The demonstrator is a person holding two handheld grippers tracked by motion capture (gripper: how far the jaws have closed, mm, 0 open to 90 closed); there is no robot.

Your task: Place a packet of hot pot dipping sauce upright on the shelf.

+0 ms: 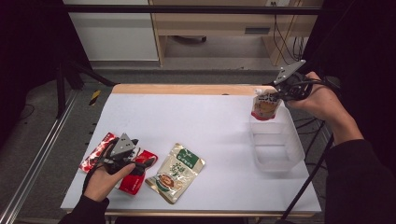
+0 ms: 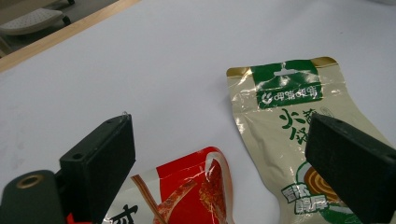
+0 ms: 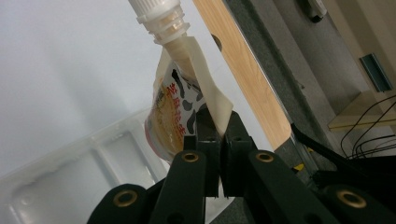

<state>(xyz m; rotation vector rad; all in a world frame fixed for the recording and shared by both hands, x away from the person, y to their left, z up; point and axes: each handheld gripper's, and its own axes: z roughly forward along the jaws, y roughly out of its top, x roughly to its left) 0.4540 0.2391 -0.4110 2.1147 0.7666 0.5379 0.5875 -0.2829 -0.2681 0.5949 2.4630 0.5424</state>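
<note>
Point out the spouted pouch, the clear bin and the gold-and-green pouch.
spouted pouch (image 1: 265, 105), high view, printed front.
clear bin (image 1: 299, 149), high view, right wall.
gold-and-green pouch (image 2: 285, 93), left gripper view, green band near its top.

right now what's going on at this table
A person works with a gripper in each hand. The right gripper is shut on the edge of a spouted pouch, holding it in the air above the far end of a clear plastic bin. The left gripper is open, low over a red packet, with a beige and green packet lying beside it on the white table.
</note>
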